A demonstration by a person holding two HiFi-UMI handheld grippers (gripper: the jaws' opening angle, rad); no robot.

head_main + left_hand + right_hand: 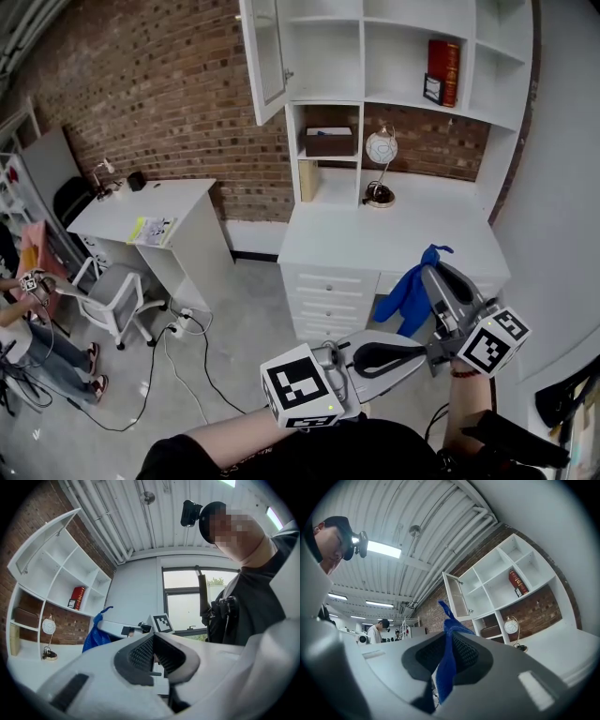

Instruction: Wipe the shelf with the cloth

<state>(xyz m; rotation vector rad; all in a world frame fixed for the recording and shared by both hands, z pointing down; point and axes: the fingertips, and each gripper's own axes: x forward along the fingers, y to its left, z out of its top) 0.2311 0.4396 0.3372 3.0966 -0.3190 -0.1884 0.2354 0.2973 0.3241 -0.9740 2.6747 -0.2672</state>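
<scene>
In front of the white desk [375,239], low in the head view: right gripper [437,277] tipped up toward the desk, left gripper [420,355] below it, pointing across toward its cube [494,339]. Clamped in the right one, a blue cloth [409,298], hanging before the drawers [328,291] and well short of the shelf [328,66] above the desk.

Seen only from the head: grey floor [234,328], a chair [117,298], cables [197,366], a second desk [141,206] by the brick wall [169,84]. Seen only from the left gripper view: a window [185,602] behind the wearer [253,597], and the left jaws pressed together on nothing. Shows the cloth too (a blue bundle off to the left, beside the right gripper), but not the grip on it. Settled by the right gripper view: both pads [466,653] squeezed on a narrow strip of cloth, one twisted end poking up past the tips, the rest trailing down between the jaws. Also there alone: ceiling lights [383,549] and people [375,632] far off.

Deep blue, limp, bunched into folds, one pointed corner sticking up. On the shelf, a red book [442,70]; below it on the desk, a globe lamp [382,150].
</scene>
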